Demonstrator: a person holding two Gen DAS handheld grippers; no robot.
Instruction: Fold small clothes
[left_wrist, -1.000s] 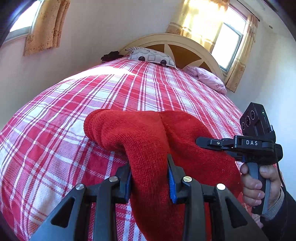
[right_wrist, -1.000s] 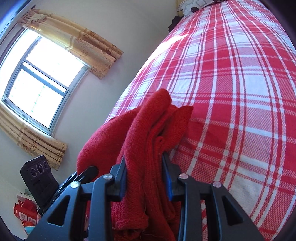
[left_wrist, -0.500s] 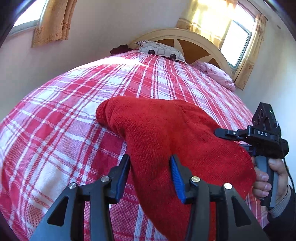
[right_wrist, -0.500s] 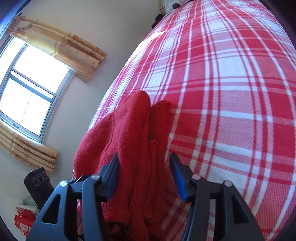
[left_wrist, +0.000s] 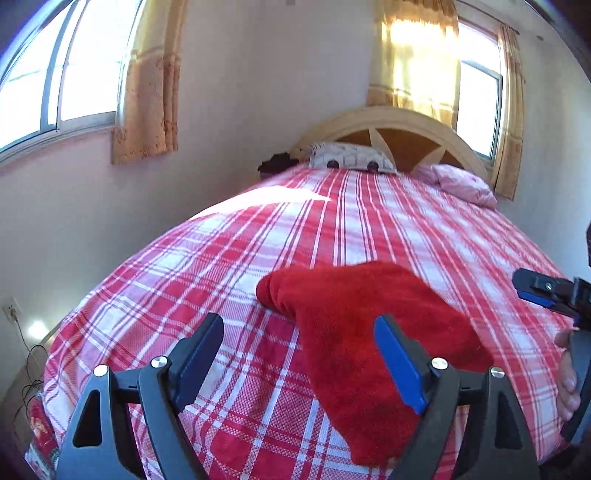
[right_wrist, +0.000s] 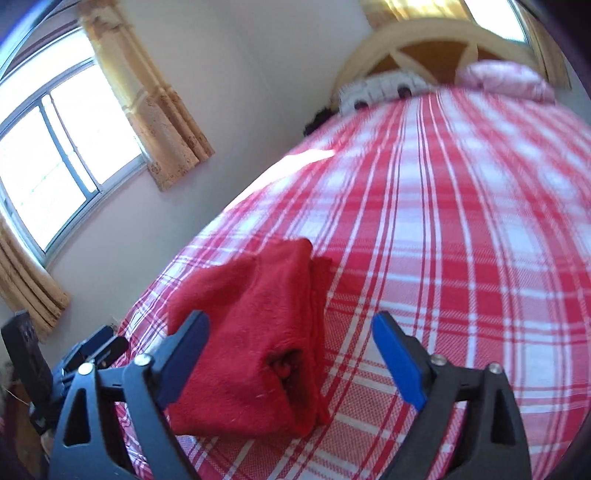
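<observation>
Nearest, the left gripper (left_wrist: 299, 363) and right gripper (right_wrist: 291, 360) are both opening, pads clear of the folded red sweater (left_wrist: 364, 332), which lies flat on the red-and-white checked bed (left_wrist: 229, 280). Beyond it sit two pillows (left_wrist: 351, 162) against an arched headboard (left_wrist: 402, 125), with curtained windows (left_wrist: 66, 77) in pale walls. A second ago both grippers pinched the sweater, lifted and bunched.

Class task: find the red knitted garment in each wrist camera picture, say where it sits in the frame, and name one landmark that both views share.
Left wrist view: the red knitted garment lies on the bed, lower centre-right, its near end behind the right finger.
Right wrist view: the red knitted garment lies lower centre-left, its left edge behind the left finger.
Shared landmark: the arched headboard.
</observation>
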